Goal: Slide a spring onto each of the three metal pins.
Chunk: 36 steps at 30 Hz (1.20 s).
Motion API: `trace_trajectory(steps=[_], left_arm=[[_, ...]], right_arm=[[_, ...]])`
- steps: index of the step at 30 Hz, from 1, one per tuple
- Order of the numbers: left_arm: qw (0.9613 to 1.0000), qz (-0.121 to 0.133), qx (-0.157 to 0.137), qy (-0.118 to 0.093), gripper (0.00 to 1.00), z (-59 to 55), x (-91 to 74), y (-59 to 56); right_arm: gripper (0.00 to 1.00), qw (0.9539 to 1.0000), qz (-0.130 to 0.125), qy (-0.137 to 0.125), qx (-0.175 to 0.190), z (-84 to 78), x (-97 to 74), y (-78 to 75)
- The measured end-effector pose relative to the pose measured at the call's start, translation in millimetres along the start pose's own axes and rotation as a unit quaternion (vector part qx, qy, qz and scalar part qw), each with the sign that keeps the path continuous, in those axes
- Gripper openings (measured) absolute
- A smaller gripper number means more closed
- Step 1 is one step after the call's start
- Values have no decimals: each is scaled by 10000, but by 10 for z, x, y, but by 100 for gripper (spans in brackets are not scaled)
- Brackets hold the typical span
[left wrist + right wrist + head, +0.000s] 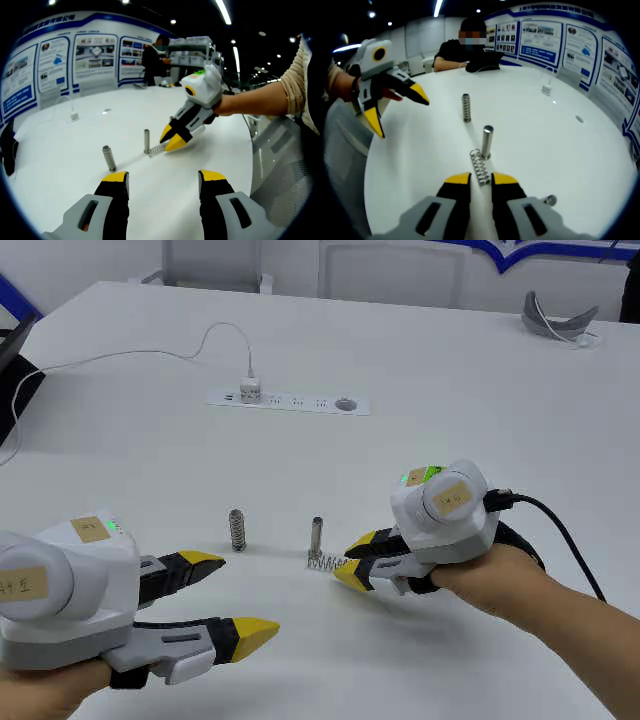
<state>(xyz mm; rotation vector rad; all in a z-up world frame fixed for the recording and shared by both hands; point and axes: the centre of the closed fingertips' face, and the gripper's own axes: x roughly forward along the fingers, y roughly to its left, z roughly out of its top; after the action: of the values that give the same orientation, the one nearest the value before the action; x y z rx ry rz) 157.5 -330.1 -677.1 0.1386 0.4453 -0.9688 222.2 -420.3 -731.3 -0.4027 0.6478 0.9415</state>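
Right gripper (481,179) — jaws drawn close together, pinching the near end of a spring (479,165). Grip looks firm, though contact on the coils is partly masked by the yellow tips. Sits right of centre in the head view, tips aimed toward frame left.

Spring: lies flat on the white table (450,390), long axis running straight out from the jaws. Far end touches or stops just short of the foot of the bare pin (486,141); cannot tell which.

Bare pin: stands upright just beyond the spring, above and slightly right of the tips in the right gripper view. Axis at roughly a right angle to the spring's. Probably calls for lifting the spring, tipping it vertical and bringing its open end over the pin's top before lowering.

Sprung pin (466,107): further up the frame, already wearing its spring. Left of the bare pin in the head view, apart from it.

Small metal end (549,200): lower right of the right gripper view, beside the jaw there. Possibly the third pin; too little visible to say.

Left gripper (228,595) — lower left of the head view, jaws wide apart, holding nothing, well apart from both pins. Right gripper clearly the nearer one for the bare pin.
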Motion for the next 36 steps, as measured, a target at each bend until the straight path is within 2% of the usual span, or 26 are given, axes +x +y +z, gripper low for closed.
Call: trace_trajectory(steps=[13,19,29,36], left_arm=[[10000,-7,-11,8,56,-16,-13,-15],[10000,-17,-1,24,56,-29,-19,-18],[9996,-150,211,121,55,-40,71,-31],[9980,-305,510,202,53,-6,177,-72]], right_arm=[[13,9994,208,274,-31,-52,47,71],[12,9993,210,294,-88,-53,42,110],[12,9984,419,270,-263,22,-120,291],[12,9949,755,243,-628,120,-268,508]])
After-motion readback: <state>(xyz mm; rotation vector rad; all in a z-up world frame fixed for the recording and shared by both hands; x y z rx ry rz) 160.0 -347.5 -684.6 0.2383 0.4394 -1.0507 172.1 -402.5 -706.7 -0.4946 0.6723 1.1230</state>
